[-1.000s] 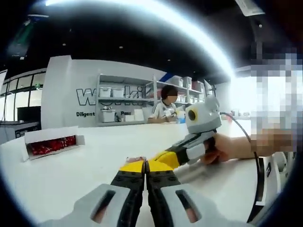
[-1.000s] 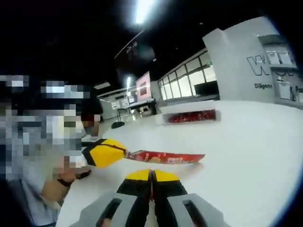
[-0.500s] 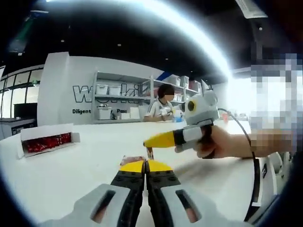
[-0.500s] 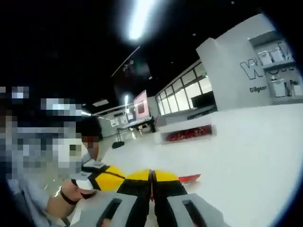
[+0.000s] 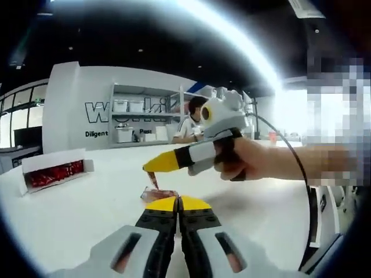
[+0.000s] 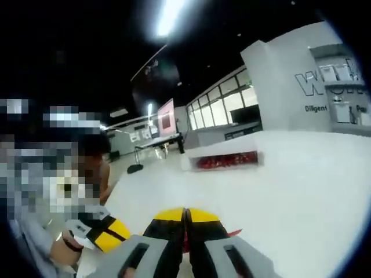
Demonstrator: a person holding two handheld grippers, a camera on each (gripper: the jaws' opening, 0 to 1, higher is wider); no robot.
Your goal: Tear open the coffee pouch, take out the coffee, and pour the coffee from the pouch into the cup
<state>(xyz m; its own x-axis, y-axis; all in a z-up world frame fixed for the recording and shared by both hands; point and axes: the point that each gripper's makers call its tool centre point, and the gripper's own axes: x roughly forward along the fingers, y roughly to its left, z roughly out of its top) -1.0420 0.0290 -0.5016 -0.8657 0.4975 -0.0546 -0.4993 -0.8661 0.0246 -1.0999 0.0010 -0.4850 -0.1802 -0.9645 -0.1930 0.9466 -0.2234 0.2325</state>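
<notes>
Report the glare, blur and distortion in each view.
Left gripper view: the ceiling light strip glares into a bent white arc, the shelving bows, and the right claw is sharp. Right gripper view: darker and softer, glare from the ceiling light, red pouch blurred.

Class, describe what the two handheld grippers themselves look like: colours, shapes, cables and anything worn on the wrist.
The left gripper has yellow jaw tips, black mid sections and grey bases with slots. The right gripper, seen in the left gripper view, has the same yellow tip and black band on a light grey pistol-shaped body, with a black cable trailing from it. In the right gripper view, a dark wristband shows.
</notes>
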